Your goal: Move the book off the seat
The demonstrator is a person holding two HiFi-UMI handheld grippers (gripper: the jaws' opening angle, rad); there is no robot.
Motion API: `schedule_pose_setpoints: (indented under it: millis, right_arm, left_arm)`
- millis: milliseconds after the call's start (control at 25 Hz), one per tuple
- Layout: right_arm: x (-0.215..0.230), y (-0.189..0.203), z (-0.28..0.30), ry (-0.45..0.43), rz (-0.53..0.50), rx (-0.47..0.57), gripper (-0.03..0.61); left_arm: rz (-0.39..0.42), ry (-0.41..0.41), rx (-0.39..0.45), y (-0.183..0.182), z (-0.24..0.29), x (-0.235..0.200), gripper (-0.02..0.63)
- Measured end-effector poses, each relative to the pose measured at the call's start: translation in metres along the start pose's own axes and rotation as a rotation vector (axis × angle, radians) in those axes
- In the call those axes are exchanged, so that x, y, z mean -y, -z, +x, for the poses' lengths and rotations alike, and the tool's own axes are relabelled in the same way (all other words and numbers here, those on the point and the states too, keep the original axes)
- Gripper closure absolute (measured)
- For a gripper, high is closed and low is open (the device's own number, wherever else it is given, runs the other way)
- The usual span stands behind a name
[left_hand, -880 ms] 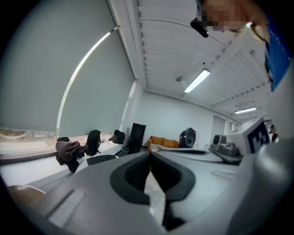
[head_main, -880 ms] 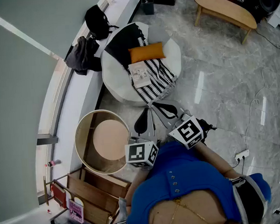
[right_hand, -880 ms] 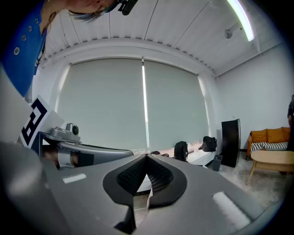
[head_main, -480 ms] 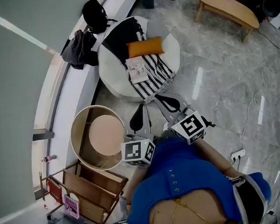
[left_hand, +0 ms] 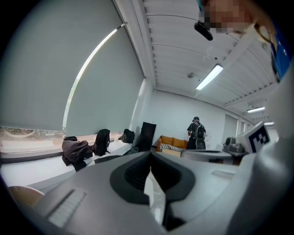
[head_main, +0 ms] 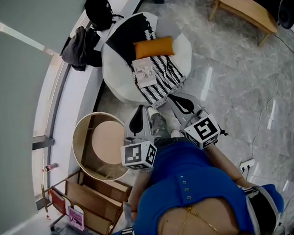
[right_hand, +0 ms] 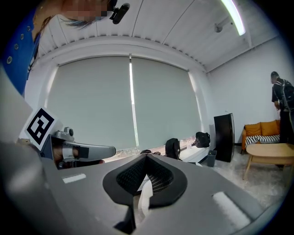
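Note:
A light-coloured book [head_main: 145, 72] lies on the round white seat [head_main: 182, 49], on a black-and-white striped blanket [head_main: 163, 80] just below an orange cushion [head_main: 153, 47]. My left gripper [head_main: 145, 108] is shut and empty, held level, its tip short of the seat's near edge. My right gripper [head_main: 171, 96] is also shut and empty, its tip close to the hanging blanket. In the left gripper view the shut left gripper [left_hand: 150, 167] hides the seat. The right gripper [right_hand: 146, 165] faces the window in its own view.
A round wooden tub table [head_main: 101, 145] and a wooden rack [head_main: 93, 203] stand to the left. Dark clothes [head_main: 82, 46] and a black bag [head_main: 98, 10] lie on the window ledge. A wooden bench [head_main: 242, 10] is at the far right. Another person [left_hand: 196, 133] stands far off.
Both grippers have come forward toward the seat, and the seat sits nearer to their tips in the head view. Both stay shut.

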State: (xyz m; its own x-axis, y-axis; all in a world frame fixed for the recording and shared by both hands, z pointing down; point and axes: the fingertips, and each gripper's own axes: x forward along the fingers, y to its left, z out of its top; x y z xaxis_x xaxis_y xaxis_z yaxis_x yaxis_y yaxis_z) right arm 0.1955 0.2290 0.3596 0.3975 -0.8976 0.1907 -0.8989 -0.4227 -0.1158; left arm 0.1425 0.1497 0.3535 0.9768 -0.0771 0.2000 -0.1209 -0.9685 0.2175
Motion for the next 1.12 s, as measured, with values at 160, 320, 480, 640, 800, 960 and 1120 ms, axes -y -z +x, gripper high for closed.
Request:
schedule_pose_setpoints:
  millis: [160, 320, 480, 640, 800, 960, 1120]
  right_arm:
    - [0.022, -0.007, 0.046, -0.006, -0.005, -0.013, 0.578]
    - [0.038, -0.020, 0.101, -0.019, -0.024, -0.023, 0.578]
    - [0.051, -0.036, 0.148, -0.027, -0.009, -0.011, 0.578]
    - [0.062, -0.042, 0.183, -0.015, 0.001, -0.008, 0.578]
    - [0.068, -0.046, 0.206, -0.016, 0.027, -0.008, 0.578]
    - [0.074, -0.048, 0.220, -0.039, 0.052, -0.006, 0.578]
    - [0.077, -0.051, 0.229, -0.080, 0.048, -0.014, 0.578]
  left_arm:
    - [0.011, 0.032, -0.002, -0.014, 0.050, -0.023, 0.612]
    - [0.029, 0.073, -0.013, -0.033, 0.099, -0.049, 0.611]
    - [0.053, 0.106, -0.027, -0.049, 0.138, -0.072, 0.611]
    - [0.049, 0.124, -0.034, -0.056, 0.164, -0.092, 0.611]
    - [0.028, 0.125, -0.054, -0.056, 0.181, -0.106, 0.611]
    - [0.010, 0.107, -0.045, -0.062, 0.193, -0.110, 0.611]
    - [-0.013, 0.067, -0.023, -0.069, 0.201, -0.112, 0.611]
